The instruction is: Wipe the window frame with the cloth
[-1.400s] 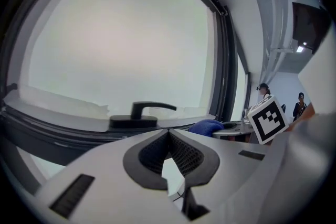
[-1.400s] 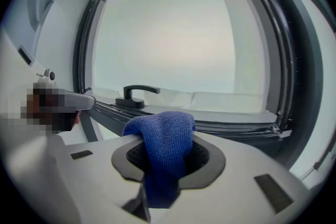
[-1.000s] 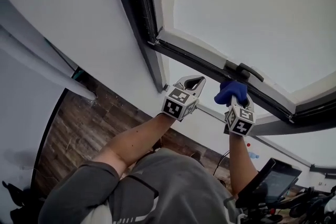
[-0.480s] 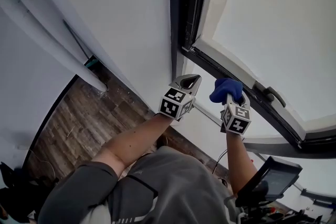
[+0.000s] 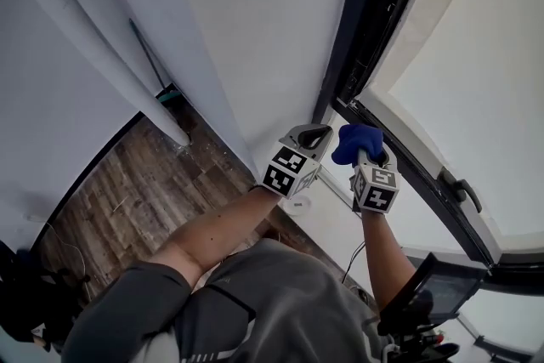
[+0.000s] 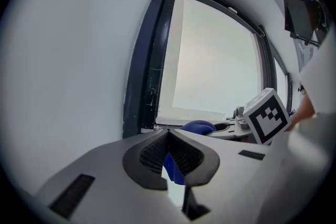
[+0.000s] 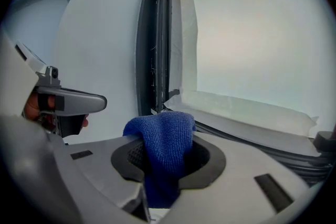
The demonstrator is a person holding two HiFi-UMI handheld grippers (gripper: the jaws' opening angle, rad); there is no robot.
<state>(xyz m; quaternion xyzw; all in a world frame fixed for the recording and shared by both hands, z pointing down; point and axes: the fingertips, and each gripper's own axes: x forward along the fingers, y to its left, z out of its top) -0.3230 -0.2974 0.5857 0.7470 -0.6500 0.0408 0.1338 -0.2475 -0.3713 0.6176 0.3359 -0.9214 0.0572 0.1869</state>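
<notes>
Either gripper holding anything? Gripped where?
Right gripper clamps the blue cloth around its middle, with a bunch bulging past the jaw tips. Left gripper is shut and empty.

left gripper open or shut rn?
Shut. Left gripper tips meet with nothing held between them; the blue cloth sits in the right gripper.

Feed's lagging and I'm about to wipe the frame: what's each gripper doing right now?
Left gripper: shut, nothing between its jaws.
Right gripper: shut on the blue cloth.
</notes>
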